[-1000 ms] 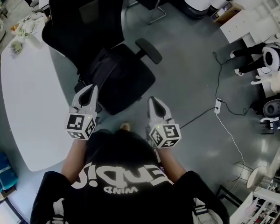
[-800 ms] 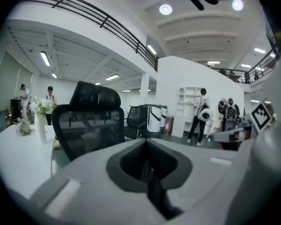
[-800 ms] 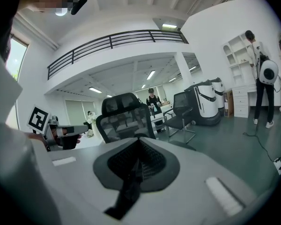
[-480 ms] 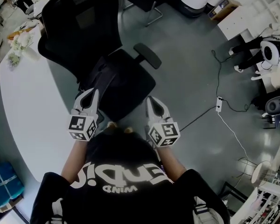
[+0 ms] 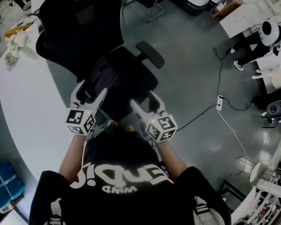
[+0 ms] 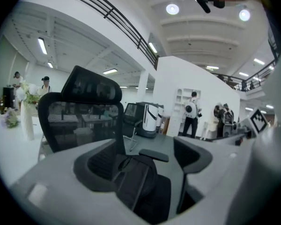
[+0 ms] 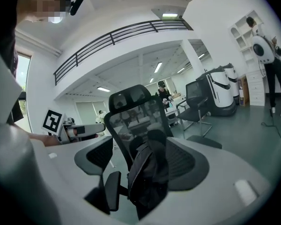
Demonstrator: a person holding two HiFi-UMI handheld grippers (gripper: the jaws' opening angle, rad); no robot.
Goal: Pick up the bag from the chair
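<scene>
A black bag [image 5: 111,76] lies slumped on the seat of a black office chair [image 5: 79,22]. My left gripper [image 5: 90,91] hovers at the seat's near-left edge, close to the bag but not touching it. My right gripper [image 5: 143,102] is at the seat's near-right corner. Both have just been opening and stand open with nothing pressed between their pads. In the left gripper view the bag [image 6: 136,184] shows ahead between the spread jaws. The right gripper view shows the bag [image 7: 147,179] propped against the mesh chair back [image 7: 136,116].
A white table [image 5: 23,107] with flowers [image 5: 13,46] runs along the left of the chair. The chair's right armrest [image 5: 150,54] sticks out beside the seat. A cable and power strip [image 5: 218,106] lie on the grey floor at right. People and white machines stand farther off.
Both grippers have moved forward to the chair seat, and their jaws went from shut to spread apart. The head view has shifted slightly toward the chair.
</scene>
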